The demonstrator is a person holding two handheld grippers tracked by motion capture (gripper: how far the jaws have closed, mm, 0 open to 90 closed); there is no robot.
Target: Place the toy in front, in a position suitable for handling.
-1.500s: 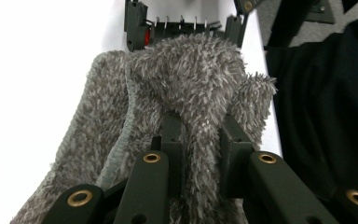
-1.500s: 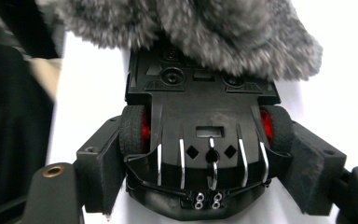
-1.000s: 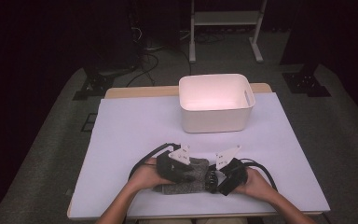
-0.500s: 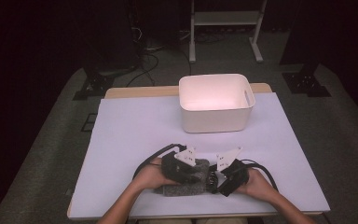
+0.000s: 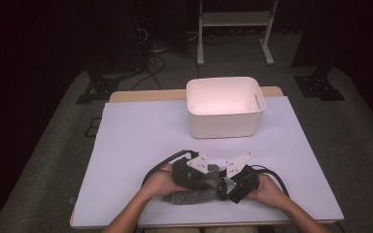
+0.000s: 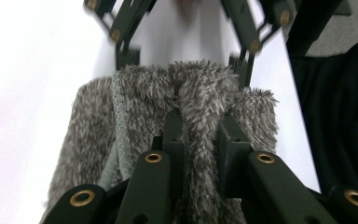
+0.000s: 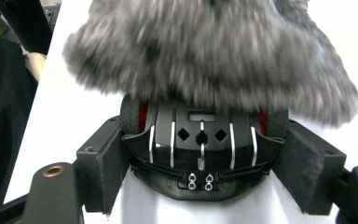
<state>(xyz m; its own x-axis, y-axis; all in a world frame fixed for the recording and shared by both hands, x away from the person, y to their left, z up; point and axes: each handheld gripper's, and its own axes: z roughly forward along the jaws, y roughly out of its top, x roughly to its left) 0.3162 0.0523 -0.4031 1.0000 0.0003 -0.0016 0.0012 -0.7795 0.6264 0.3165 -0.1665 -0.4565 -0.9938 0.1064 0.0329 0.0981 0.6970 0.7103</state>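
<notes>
Both grippers, left [image 5: 213, 180] and right [image 5: 229, 187], meet over a grey fuzzy cloth [image 5: 194, 196], well apart from the white bin [image 5: 225, 121].

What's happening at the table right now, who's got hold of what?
A person works two hand-held grippers at the near edge of the table. The left gripper is pinched shut on a fold of a grey fluffy cloth, its jaws having just been closing. The right gripper holds a black toy car between its pads, with the cloth draped over the car's far end. A white bin stands farther back, apart from both.
</notes>
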